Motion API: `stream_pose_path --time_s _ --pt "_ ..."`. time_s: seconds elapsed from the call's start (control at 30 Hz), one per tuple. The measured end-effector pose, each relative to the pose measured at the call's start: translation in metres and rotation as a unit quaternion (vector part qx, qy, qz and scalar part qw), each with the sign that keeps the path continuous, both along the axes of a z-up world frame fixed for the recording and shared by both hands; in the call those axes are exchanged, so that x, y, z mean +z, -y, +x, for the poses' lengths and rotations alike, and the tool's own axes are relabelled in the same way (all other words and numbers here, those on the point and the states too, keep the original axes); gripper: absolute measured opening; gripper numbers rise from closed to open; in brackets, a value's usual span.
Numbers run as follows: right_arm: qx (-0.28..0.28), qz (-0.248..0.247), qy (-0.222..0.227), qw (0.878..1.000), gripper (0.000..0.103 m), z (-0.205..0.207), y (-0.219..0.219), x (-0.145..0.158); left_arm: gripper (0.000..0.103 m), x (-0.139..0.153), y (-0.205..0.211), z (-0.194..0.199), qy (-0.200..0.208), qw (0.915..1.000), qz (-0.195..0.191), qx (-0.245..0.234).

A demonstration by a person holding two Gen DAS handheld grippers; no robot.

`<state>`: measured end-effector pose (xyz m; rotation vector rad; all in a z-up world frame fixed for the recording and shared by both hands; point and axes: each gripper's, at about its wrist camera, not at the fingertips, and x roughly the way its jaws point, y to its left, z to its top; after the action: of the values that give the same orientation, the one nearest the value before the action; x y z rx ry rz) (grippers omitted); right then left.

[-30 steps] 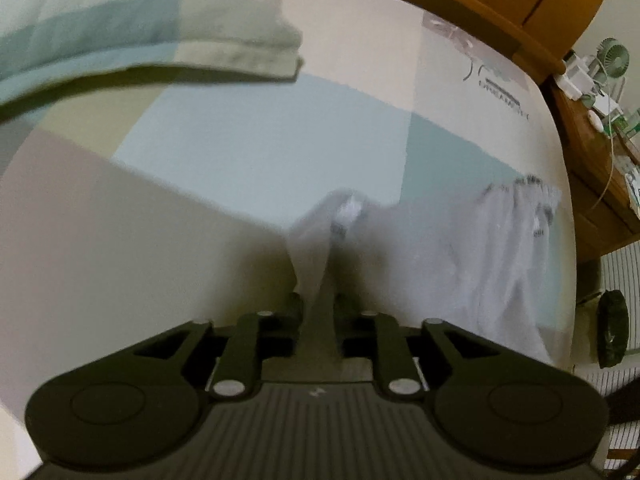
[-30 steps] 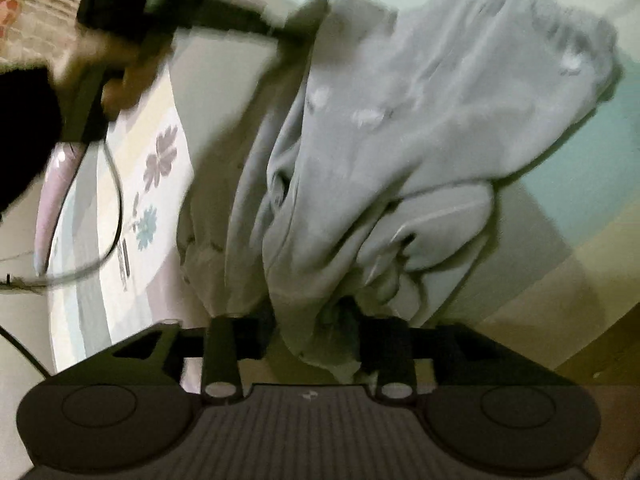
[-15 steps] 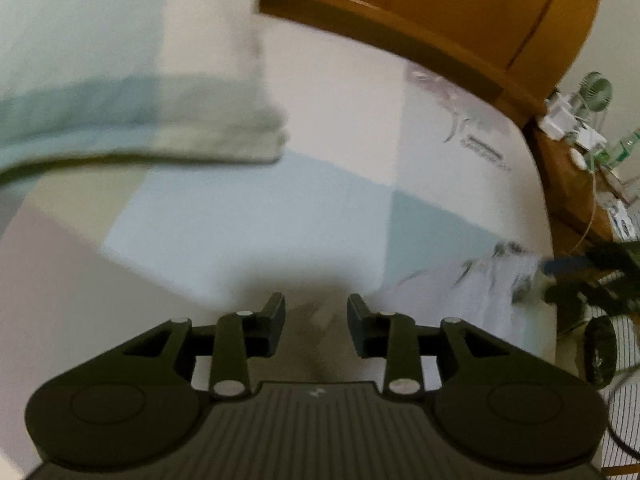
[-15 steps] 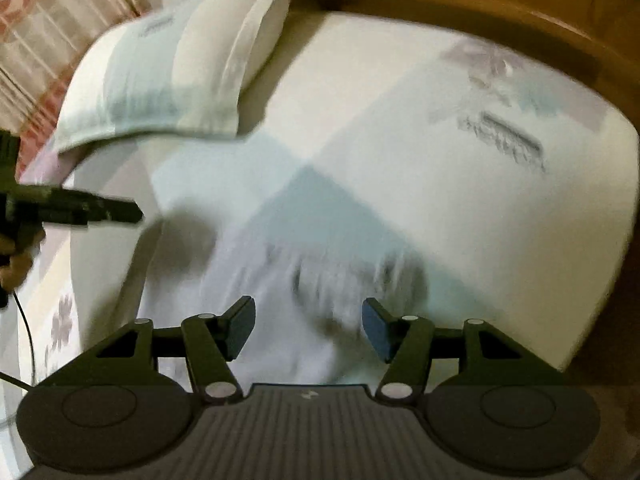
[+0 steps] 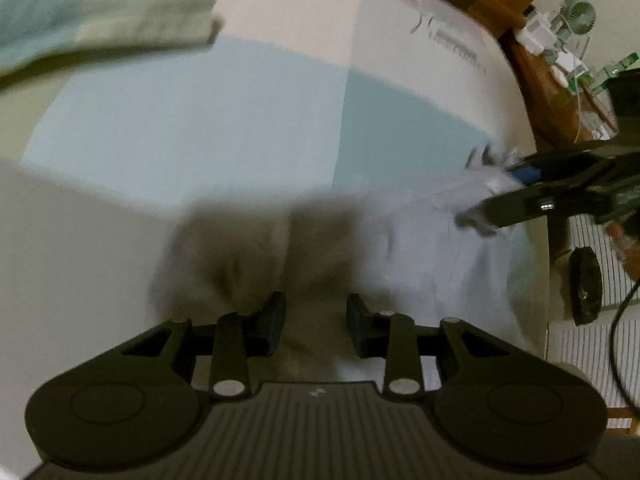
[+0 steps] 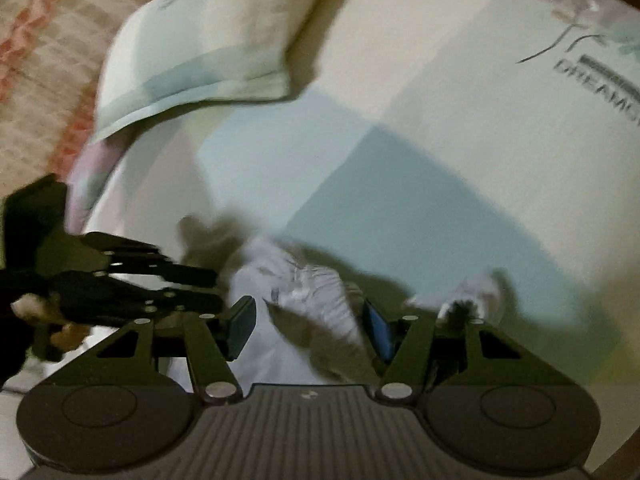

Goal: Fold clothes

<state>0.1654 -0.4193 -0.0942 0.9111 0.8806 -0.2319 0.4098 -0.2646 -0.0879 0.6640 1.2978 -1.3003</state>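
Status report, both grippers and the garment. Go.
Left gripper open, right gripper open, both just widened, nothing clamped. Grey garment spread on bed. Pillow clear of it.

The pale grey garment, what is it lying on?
The pale grey garment lies crumpled on the blue, cream and green patchwork bedsheet. Whatever the sheet looks like directly underneath is covered by the cloth.
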Motion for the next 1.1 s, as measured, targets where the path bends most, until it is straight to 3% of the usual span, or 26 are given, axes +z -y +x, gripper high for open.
stream_pose_path --time_s 0.17,0.33,0.53,0.7,0.93,1.1 --pt "0.052 0.031 0.011 0.998 0.067 0.0 -0.052 0.006 0.032 0.002 -0.046 -0.009 -0.016 0.9984 0.033 0.043" --pt "0.085 0.023 -0.009 0.996 0.068 0.001 -0.089 0.002 0.032 0.029 -0.048 -0.017 -0.002 0.9993 0.006 0.036" --pt "0.037 0.024 0.008 0.999 0.068 0.002 -0.07 0.011 0.035 0.056 0.021 -0.01 0.011 0.9973 -0.072 0.004" --pt "0.034 0.016 0.031 0.999 0.071 0.019 -0.063 0.012 0.037 0.047 0.076 -0.026 0.019 0.9943 -0.099 -0.034" --pt "-0.015 0.037 0.049 0.998 0.071 0.036 -0.055 -0.007 0.036 0.037 0.059 -0.01 0.02 0.997 -0.074 -0.002" --pt "0.007 -0.012 0.077 0.997 0.071 0.04 -0.062 0.009 0.037 0.049 0.032 -0.002 0.052 0.9963 -0.063 -0.025"
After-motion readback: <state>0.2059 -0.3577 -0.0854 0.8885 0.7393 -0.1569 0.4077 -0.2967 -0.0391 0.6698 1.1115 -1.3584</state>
